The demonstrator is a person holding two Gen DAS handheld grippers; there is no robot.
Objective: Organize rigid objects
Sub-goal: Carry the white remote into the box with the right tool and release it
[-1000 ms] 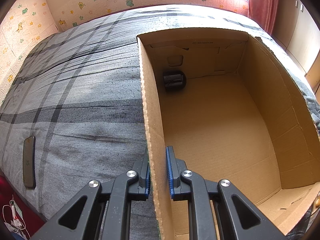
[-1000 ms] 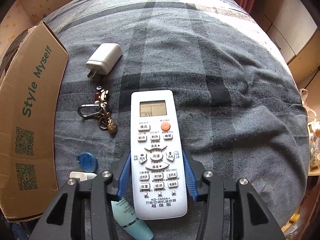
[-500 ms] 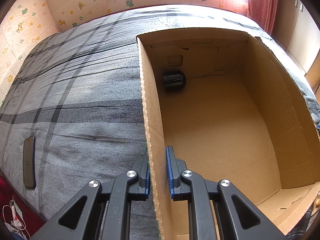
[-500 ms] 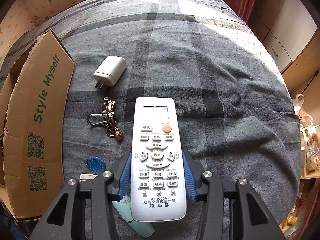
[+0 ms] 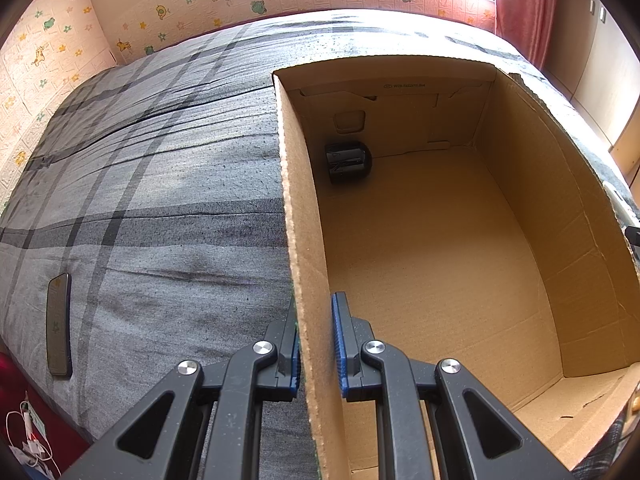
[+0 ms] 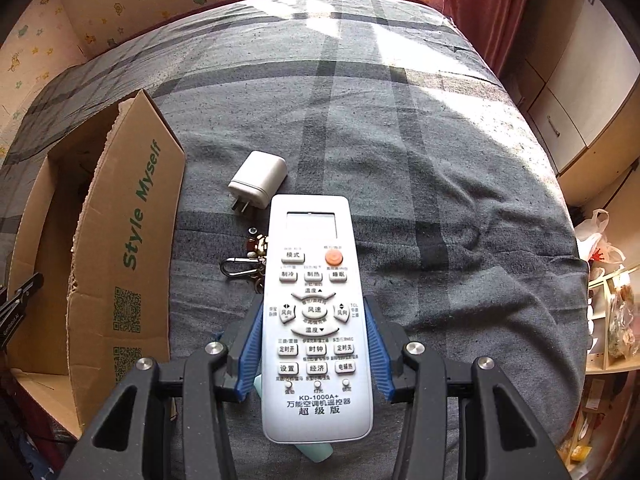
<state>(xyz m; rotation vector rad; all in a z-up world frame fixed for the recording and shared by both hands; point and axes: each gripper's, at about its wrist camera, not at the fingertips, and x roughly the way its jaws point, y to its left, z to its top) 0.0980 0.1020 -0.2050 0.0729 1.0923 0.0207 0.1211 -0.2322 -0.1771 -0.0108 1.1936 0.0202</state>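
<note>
My right gripper [image 6: 314, 354] is shut on a white air-conditioner remote [image 6: 314, 304], gripped by its long sides and lifted off the grey plaid bed. Below it lie a white charger plug [image 6: 259, 179], a keychain with a carabiner [image 6: 244, 266] and a pale green tube [image 6: 318, 452], all partly hidden by the remote. My left gripper [image 5: 316, 344] is shut on the left wall of an open cardboard box [image 5: 298, 208]. A small black object [image 5: 347, 162] rests in the box's far left corner.
In the right wrist view the box [image 6: 132, 240], printed "Style Myself", stands left of the loose items. A dark flat device [image 5: 59, 324] lies near the bed's left edge. Cupboards [image 6: 580, 92] and a shelf with bags stand to the bed's right.
The right gripper has risen with the remote, so the bed and loose items look smaller and farther below, and the blue tag has slipped from sight. The left gripper has kept still on the box wall.
</note>
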